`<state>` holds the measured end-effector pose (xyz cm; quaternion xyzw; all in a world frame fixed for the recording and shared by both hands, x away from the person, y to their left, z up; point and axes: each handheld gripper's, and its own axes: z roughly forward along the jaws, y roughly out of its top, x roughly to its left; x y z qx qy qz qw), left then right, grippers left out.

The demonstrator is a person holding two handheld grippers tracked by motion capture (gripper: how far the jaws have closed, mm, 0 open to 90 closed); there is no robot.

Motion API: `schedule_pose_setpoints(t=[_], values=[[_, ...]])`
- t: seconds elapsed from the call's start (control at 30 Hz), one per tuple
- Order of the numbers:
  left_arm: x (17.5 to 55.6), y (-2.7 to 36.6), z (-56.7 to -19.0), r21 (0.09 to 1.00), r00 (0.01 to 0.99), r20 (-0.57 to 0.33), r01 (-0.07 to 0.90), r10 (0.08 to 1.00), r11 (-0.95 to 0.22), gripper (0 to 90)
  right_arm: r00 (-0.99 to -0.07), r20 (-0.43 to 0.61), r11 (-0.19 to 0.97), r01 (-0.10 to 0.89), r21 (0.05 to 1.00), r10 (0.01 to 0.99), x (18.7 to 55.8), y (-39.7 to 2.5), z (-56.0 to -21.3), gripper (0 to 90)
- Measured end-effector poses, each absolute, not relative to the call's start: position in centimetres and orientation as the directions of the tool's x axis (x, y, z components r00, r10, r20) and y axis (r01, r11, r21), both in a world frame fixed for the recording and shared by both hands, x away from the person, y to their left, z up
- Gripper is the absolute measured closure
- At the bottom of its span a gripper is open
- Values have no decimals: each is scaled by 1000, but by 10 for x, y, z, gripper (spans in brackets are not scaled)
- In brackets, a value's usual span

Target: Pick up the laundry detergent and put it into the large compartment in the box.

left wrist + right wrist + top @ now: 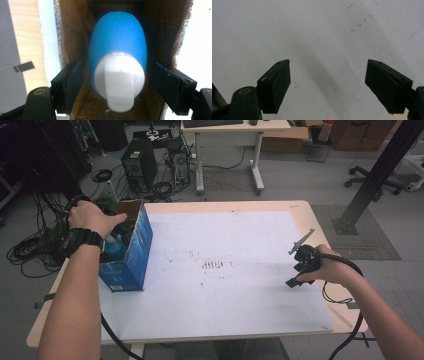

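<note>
In the high view, a blue cardboard box (129,251) stands open-topped at the left edge of the white table sheet (235,290), with bare sheet stretching from it to the right. The left hand (90,217) reaches down over the box mouth. The right hand (332,266) holds the right gripper (300,270) low over the sheet near the right edge, well apart from the box.

In the left gripper view, the left gripper (117,82) is spread wide, its jaws flanking a blue bottle (117,47) with a white cap (119,82) inside the box, not touching it; the brown walls sit close on both sides.

In the right gripper view, the jaws stand wide apart over bare sheet.
</note>
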<state>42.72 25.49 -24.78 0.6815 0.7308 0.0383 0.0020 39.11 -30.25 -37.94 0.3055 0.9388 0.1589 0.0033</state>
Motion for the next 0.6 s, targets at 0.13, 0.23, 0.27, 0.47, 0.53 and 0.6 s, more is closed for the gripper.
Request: schedule_pose_setpoints(t=[0.13,0.23,0.27,0.47,0.53,0.6], values=[[427,254,-241,73,-74,58,995,996,70,224,-812,89,762,574,301,576,391,-302,-378,207],[427,253,-234,87,-73,61,994,995,68,221,-814,90,763,572,301,574,391,-302,-378,207],[426,253,-232,91,-71,61,994,996,66,221,-814,90,764,572,300,574,391,-302,-378,207],[426,249,-220,112,-60,63,992,996,53,205,-815,89,765,570,299,573,391,-301,-378,207],[426,249,-217,117,-57,63,992,996,50,199,-814,90,764,571,301,573,391,-301,-378,207],[425,248,-214,116,-61,59,992,996,54,196,-815,88,764,570,301,573,391,-300,-377,207]])
